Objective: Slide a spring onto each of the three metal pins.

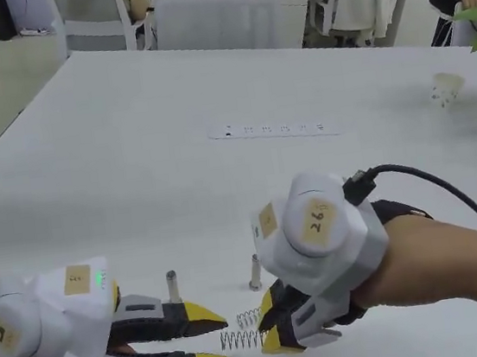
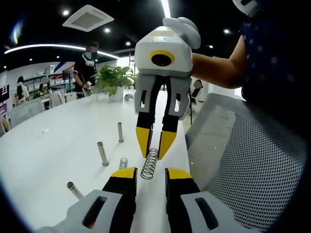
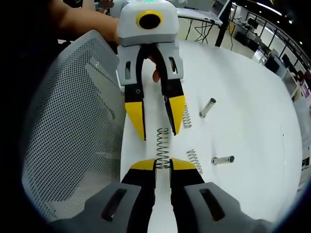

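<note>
The step in hand is picking up the first spring; none has been threaded yet. In the right gripper view, the right gripper point(image 3: 163, 166) rises from the bottom edge. Its yellow-tipped jaws are drawn in on the near end of a thin coiled steel spring point(image 3: 163, 145), and they appear to pinch it. The spring runs up the middle of that frame toward the left gripper point(image 3: 160, 136), which comes down from the top. The left gripper's jaws are spread, one on either side of the spring's far end, and seem to touch nothing. I cannot tell whether the spring is lifted or lying on the white table point(image 1: 210, 86).

In the left gripper view the short grey metal pins stand left of centre: one pin point(image 2: 119, 132) furthest up, a second pin point(image 2: 102, 153) just below it, and a third pin point(image 2: 74, 189) at the lower left, which looks tilted, perhaps from the lens. All three are bare. In the right gripper view two more loose springs lie right of centre, one spring point(image 3: 186, 115) beside a left jaw tip and another spring point(image 3: 194, 160) just by the right gripper.

The next move probably calls for carrying the held spring to a pin, lining up its open end over the pin's top, and sliding it down. The left gripper could steady the free end, since a soft coil may bend or snag on the pin's rim.
</note>
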Tool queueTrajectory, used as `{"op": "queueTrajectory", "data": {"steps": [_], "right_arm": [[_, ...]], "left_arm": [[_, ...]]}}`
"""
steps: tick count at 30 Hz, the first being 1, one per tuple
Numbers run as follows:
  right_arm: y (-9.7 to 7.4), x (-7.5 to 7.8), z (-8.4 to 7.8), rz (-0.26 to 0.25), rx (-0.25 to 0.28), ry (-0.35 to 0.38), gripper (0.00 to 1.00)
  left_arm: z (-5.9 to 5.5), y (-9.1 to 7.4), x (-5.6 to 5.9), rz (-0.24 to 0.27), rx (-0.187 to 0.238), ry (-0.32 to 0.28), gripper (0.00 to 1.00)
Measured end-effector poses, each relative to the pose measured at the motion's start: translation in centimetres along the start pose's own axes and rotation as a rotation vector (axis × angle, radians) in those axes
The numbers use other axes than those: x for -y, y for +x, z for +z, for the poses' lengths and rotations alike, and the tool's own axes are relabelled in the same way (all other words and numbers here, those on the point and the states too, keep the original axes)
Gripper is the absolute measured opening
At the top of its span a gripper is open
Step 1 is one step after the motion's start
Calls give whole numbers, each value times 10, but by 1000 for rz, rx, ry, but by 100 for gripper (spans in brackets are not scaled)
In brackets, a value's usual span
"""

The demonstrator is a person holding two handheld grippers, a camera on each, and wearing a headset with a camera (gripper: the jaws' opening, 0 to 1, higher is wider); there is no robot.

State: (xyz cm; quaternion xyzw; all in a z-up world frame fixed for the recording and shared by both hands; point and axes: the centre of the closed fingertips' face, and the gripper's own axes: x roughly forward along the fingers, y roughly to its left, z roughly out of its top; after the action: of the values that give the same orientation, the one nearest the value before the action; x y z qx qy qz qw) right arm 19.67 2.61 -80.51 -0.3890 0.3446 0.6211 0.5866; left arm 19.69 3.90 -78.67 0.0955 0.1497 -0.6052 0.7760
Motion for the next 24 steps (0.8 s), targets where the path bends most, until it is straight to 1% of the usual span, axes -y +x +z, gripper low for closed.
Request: {"op": "queueTrajectory", "data": {"steps": [6, 10, 17, 19, 24], "right_arm": [[0, -2, 5, 2, 3, -17, 8], [-1, -2, 7, 1, 7, -23, 8], [-1, -3, 7, 5, 3, -33, 8], [0, -3, 7, 7, 3, -35, 8], [0, -3, 7, 4, 5, -34, 8]], "left_arm": [[1, 1, 1, -2, 5, 19, 10], [0, 2, 1, -3, -1, 27, 10], [-2, 3, 2, -5, -11, 57, 7], [-2, 3, 1, -3, -12, 63, 4], [-1, 2, 0, -1, -11, 74, 4]]}}
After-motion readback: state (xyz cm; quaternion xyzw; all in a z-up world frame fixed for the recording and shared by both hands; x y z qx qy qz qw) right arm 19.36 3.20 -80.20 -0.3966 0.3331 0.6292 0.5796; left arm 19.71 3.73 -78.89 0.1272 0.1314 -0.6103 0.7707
